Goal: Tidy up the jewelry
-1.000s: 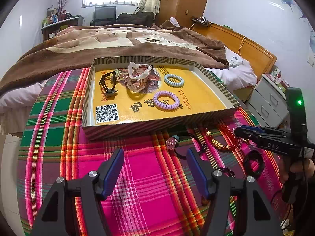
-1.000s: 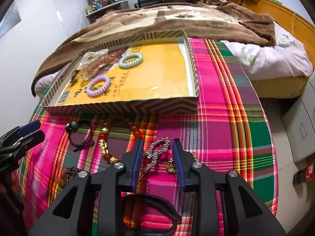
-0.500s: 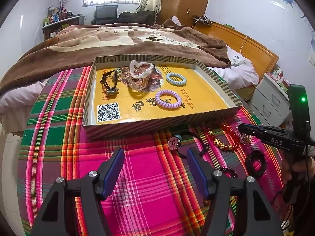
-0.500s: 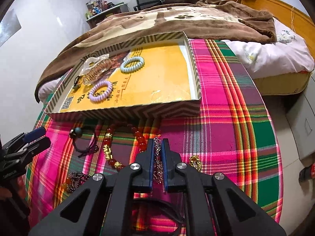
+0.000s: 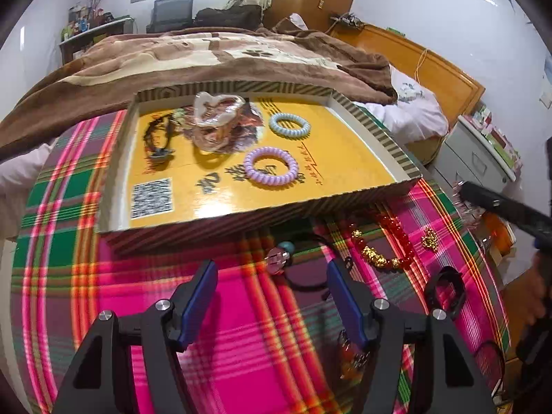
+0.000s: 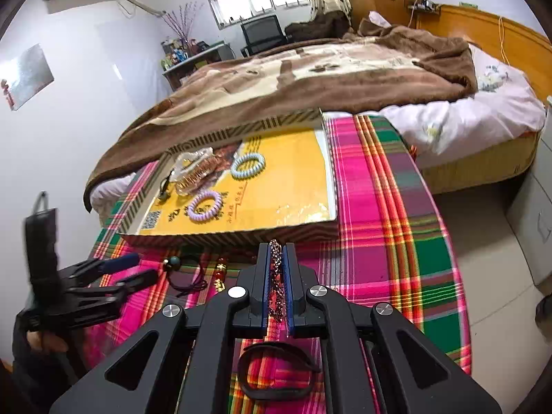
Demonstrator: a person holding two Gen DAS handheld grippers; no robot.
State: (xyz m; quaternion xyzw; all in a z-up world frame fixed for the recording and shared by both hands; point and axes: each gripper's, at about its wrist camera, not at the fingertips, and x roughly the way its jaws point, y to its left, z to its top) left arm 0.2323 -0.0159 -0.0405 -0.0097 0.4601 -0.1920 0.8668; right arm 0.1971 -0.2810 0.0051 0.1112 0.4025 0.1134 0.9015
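Sparkly beaded chain [image 6: 275,276] sits clamped in the right tongs [image 6: 276,252], raised above the table [image 6: 379,241]; left tongs [image 5: 272,286] gape wide, holding nothing.

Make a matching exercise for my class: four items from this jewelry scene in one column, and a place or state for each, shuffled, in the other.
1. purple coil hair tie
2. sparkly chain
3. red and gold bead bracelet
4. left tongs

A. on the plaid cloth
B. open, holding nothing
C. inside the yellow tray
D. clamped in the right tongs

Pairs: 1-C, 2-D, 3-A, 4-B
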